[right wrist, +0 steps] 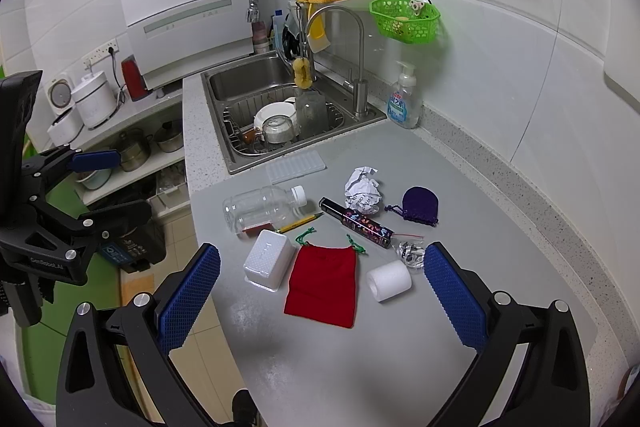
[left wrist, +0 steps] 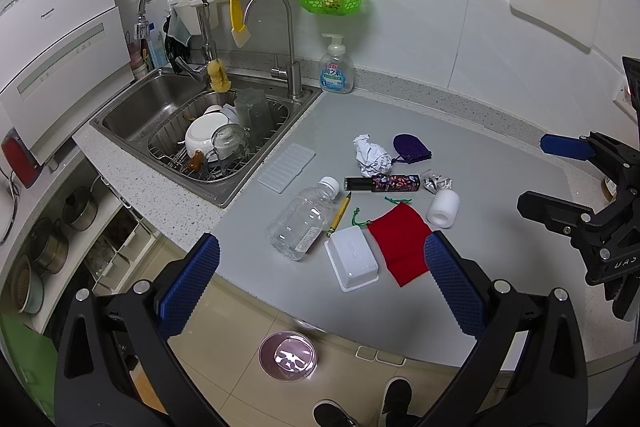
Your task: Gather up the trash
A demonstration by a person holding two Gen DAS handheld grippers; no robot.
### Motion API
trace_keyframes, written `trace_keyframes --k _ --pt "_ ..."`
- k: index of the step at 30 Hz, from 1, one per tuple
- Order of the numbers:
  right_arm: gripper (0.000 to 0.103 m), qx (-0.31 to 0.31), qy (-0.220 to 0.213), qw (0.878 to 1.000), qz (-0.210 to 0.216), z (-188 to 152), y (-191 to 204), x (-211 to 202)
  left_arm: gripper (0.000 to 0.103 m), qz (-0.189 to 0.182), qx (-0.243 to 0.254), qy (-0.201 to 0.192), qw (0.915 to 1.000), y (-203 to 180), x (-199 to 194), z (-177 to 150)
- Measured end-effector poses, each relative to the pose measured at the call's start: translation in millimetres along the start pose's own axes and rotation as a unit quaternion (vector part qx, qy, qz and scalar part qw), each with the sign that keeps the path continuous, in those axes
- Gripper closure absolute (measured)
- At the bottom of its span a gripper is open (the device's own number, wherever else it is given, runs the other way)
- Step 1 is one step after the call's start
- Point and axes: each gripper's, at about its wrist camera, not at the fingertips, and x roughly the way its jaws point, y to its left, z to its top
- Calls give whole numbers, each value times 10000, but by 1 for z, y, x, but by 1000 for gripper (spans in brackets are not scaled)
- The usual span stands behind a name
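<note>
On the grey countertop (left wrist: 480, 227) lie a crumpled paper ball (left wrist: 370, 155), an empty clear bottle (left wrist: 304, 219), a white foam tray (left wrist: 352, 259), a white foam roll (left wrist: 443, 209) and a crinkled clear wrapper (left wrist: 436, 183). Among them are a red pouch (right wrist: 322, 283), a purple pouch (right wrist: 420, 205), a dark patterned tube (right wrist: 360, 223) and a pencil (right wrist: 300, 223). My left gripper (left wrist: 320, 259) hovers open and empty above the counter's front edge. The right gripper (right wrist: 322, 259) is open too, holding nothing, above the red pouch and the foam roll (right wrist: 389, 279).
A sink (left wrist: 132, 111) with a rack of dishes sits at the back left, with a ridged white tray (left wrist: 286, 167) beside it and a soap pump (left wrist: 337, 67) behind. A round lined bin (left wrist: 288, 355) stands on the floor below the counter. A dark bin (right wrist: 136, 247) stands to the left.
</note>
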Motion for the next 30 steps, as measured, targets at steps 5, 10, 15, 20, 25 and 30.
trace_keyframes --k 5,10,15,20,25,30 --pt "5 2 2 10000 8 0 0 0 3 9 0 4 10000 0 2 1" --pt "5 10 3 10000 6 0 0 0 3 -27 -44 22 10000 4 8 1" --pt "5 40 29 10000 23 0 -1 3 3 -30 -48 135 9999 11 25 2" --pt "5 89 86 9999 28 -3 -3 9 3 -27 21 210 9998 15 45 8" --pt "5 119 134 9998 29 -4 -7 15 3 -83 76 308 9995 23 68 20" --pt "5 149 212 9997 27 -5 -10 20 3 -152 216 497 9984 27 96 29"
